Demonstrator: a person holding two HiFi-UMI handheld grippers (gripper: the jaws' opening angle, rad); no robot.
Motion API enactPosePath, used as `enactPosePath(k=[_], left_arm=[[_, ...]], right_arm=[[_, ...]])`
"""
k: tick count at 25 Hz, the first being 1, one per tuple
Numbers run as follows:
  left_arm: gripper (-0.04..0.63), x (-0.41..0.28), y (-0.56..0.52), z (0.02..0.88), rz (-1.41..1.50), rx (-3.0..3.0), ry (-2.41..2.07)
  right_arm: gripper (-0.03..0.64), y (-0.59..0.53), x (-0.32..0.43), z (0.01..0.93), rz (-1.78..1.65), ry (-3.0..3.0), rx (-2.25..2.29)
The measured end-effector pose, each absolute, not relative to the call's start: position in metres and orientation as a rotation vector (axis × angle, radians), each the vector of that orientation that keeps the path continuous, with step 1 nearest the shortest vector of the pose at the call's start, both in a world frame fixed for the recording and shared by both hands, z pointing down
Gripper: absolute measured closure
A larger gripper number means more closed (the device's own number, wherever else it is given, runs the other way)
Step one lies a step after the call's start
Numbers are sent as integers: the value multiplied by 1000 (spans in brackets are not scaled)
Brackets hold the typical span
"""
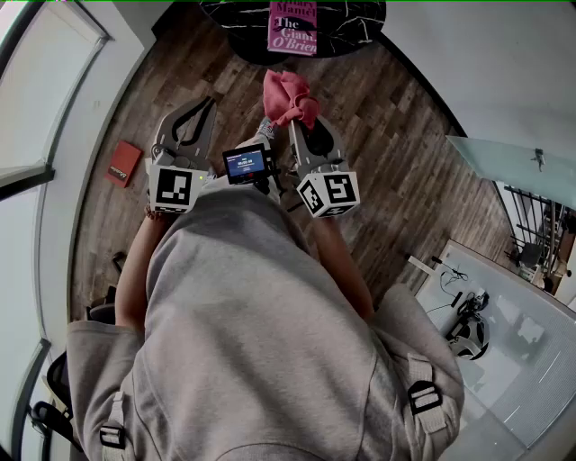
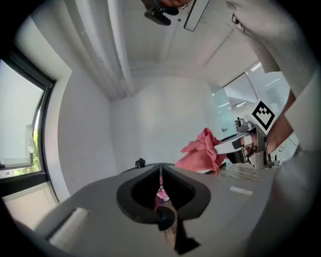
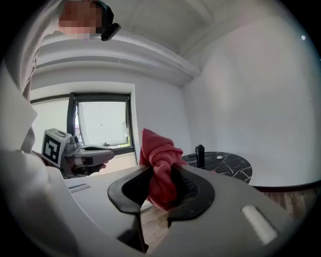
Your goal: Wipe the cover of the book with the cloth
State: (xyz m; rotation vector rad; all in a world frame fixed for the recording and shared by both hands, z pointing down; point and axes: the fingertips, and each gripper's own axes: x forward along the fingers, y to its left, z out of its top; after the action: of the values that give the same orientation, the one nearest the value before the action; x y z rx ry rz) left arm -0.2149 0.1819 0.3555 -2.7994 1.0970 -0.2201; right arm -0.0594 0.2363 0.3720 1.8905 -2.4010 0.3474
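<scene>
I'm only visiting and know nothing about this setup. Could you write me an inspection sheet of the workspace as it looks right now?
Surface: round black marble table standing on a wood floor.
Job's things: pink book lies on the table; red cloth is bunched up, off the book.
Clutter: small black bottle on the table; flat red item on the floor.
Grippers: right gripper shut on the cloth; left gripper shut, holding nothing.
Cables: thin dark cable on a white surface at the right.
Surroundings: window, white walls.
</scene>
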Motion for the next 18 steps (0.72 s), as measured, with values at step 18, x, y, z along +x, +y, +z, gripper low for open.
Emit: enactPosePath(k=[18], left_arm=[[580,-101,80,377,-289,-2862,1173]], right_arm=[[482,128,83,389,344,-2274,1787]])
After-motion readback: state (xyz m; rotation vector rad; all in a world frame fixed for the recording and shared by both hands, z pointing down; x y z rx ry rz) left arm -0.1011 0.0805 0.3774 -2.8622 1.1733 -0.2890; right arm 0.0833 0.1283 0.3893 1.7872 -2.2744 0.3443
